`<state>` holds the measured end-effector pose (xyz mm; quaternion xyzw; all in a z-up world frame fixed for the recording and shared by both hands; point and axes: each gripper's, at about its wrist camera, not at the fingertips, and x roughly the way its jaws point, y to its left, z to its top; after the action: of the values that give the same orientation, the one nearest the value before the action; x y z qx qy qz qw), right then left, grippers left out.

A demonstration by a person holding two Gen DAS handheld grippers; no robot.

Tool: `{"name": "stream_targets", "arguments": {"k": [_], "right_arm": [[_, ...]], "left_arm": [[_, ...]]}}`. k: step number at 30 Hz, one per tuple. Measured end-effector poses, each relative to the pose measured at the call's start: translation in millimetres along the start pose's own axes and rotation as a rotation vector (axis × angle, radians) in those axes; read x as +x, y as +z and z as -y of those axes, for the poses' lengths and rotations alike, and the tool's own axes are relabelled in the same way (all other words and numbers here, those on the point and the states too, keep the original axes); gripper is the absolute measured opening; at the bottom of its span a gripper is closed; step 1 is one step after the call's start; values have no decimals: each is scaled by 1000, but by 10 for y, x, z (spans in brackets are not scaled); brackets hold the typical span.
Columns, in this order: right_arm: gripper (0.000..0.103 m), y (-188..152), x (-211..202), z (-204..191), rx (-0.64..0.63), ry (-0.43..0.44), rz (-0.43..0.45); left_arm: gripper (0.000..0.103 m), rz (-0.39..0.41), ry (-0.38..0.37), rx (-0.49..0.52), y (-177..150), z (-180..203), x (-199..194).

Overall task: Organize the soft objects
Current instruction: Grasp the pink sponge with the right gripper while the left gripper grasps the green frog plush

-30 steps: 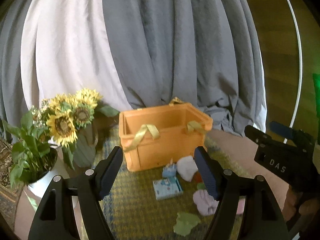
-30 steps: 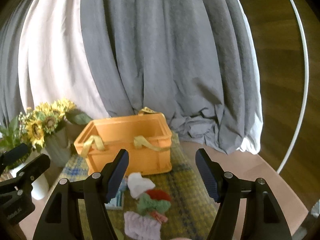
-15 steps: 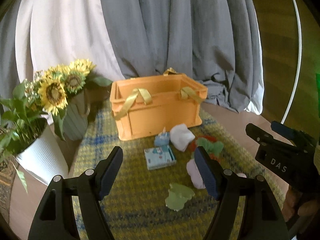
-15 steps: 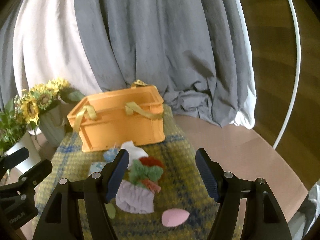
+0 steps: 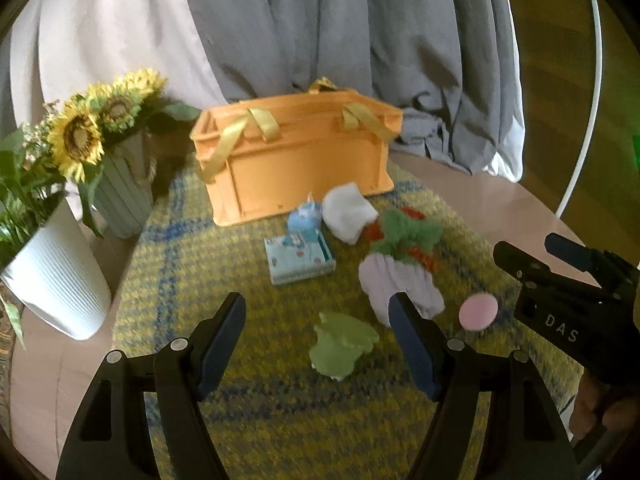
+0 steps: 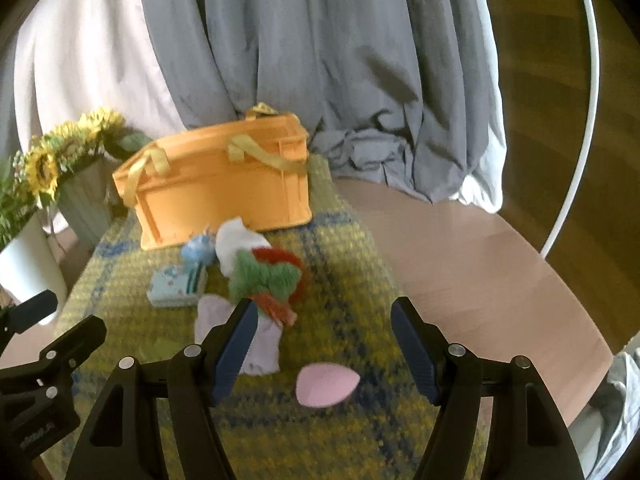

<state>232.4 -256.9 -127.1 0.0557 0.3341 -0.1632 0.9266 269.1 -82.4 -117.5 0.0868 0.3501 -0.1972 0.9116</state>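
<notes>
I judge the task barely begun: none of the soft things shows inside the orange crate [image 5: 296, 160], though I cannot see its floor. All lie on the plaid mat [image 5: 168, 256] in front of the crate.

Counting outward from the crate: one small blue toy [image 5: 305, 216] and one white cloth [image 5: 348, 213] just before its front wall, one blue patterned packet [image 5: 299, 259], one green-and-red knit piece [image 5: 406, 236], one lilac knit piece [image 5: 400, 289], one pale green piece [image 5: 342, 346] and one pink sponge [image 6: 325, 385] farthest out.

My left gripper [image 5: 318, 346] hangs wide and empty over the pale green piece; my right gripper [image 6: 324, 354] is equally wide, empty, above the pink sponge.
</notes>
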Motion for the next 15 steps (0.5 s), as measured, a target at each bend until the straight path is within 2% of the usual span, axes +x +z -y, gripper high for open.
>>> {"name": "stream_targets", "arguments": {"k": [7,15], "right_arm": [[70,-162,130,66,11,3,-63],[70,-339,302,90,2,8,-120]], "left_arm": [[73,-80,-18,5,-150,63,194],[73,-131,-15,32,-283,139,398]]}}
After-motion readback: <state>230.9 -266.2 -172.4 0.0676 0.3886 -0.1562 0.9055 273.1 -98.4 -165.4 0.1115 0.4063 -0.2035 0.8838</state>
